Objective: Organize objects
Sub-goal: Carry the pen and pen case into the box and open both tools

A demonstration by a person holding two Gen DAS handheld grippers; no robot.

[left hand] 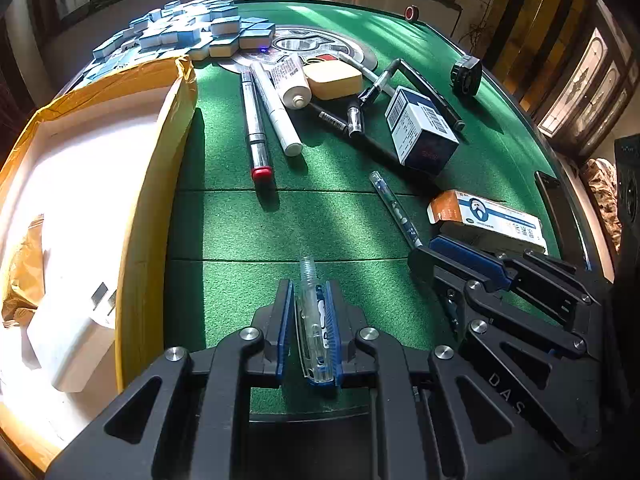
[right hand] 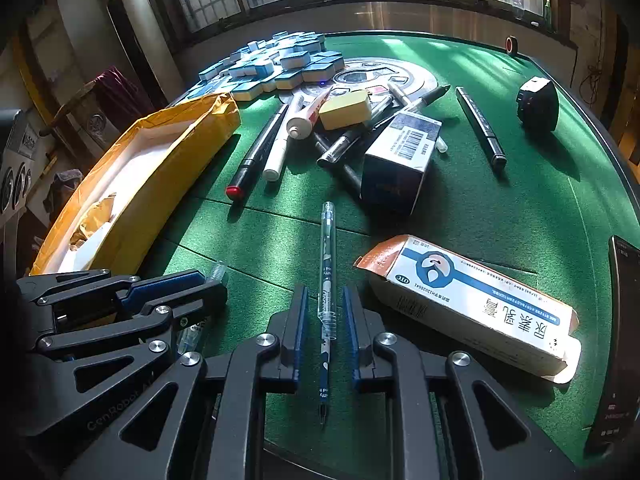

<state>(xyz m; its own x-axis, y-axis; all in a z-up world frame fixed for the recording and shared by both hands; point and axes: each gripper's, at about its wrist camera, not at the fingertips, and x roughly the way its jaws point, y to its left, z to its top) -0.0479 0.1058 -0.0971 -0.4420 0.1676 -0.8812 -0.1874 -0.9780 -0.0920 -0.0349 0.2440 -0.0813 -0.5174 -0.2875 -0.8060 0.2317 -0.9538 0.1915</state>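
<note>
A clear plastic pen barrel [left hand: 314, 320] with a threaded end sits between the blue pads of my left gripper [left hand: 309, 284], which is shut on it just above the green felt. Its threaded end [right hand: 218, 270] shows past the left gripper [right hand: 208, 284] in the right wrist view. A thin pen refill [right hand: 327, 264] with a blue printed sleeve lies on the felt. My right gripper [right hand: 325, 290] straddles it, open, with felt showing on both sides of the refill. In the left wrist view the right gripper [left hand: 424, 254] is at the refill's [left hand: 394, 204] near end.
A yellow-wrapped open box [left hand: 152, 184] with a white charger [left hand: 72, 340] stands at the left. Markers [left hand: 256, 120], a tube [left hand: 290, 80], a yellow case [left hand: 334, 79] and a blue-white carton [left hand: 420, 128] lie mid-table. A medicine box [right hand: 472, 304] and a phone [right hand: 620, 340] are right; mahjong tiles [left hand: 192, 32] far left.
</note>
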